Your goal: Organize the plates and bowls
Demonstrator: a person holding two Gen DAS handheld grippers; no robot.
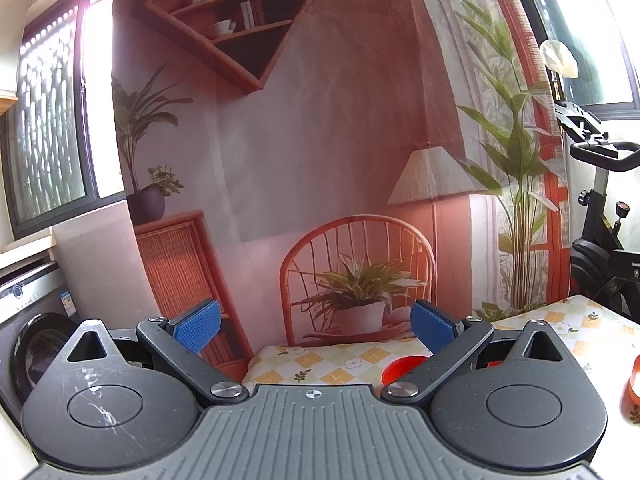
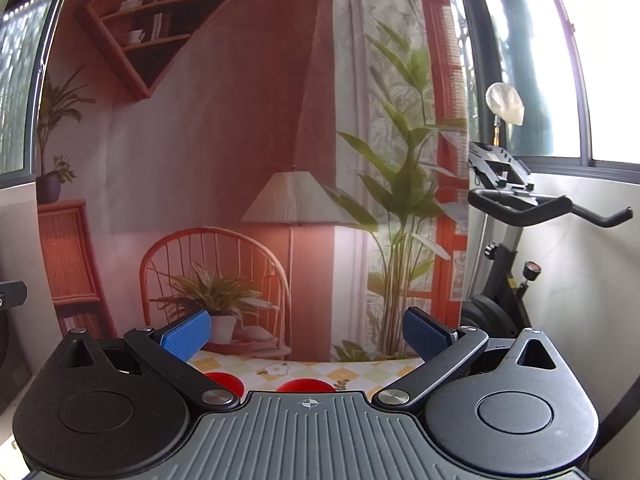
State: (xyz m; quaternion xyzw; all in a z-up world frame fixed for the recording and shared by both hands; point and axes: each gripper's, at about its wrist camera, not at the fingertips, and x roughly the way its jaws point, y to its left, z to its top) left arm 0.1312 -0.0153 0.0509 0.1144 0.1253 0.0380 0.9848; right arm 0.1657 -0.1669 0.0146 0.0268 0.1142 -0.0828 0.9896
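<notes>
My left gripper (image 1: 316, 326) is open, blue pads wide apart, held above the near part of a table with a yellow checked flower cloth (image 1: 320, 360). A red dish (image 1: 402, 368) shows low on the cloth, partly hidden by the right finger arm. At the right edge stands an orange-rimmed dish (image 1: 632, 390), cut off by the frame. My right gripper (image 2: 306, 334) is open too, nothing between its pads. Below it two red dishes show, one on the left (image 2: 224, 383) and one in the middle (image 2: 306, 385), both largely hidden by the gripper body.
A printed backdrop (image 1: 320, 140) of a room with chair, lamp and plants hangs right behind the table. An exercise bike (image 2: 520, 240) stands to the right by the window. A washing machine (image 1: 28, 352) sits at the left.
</notes>
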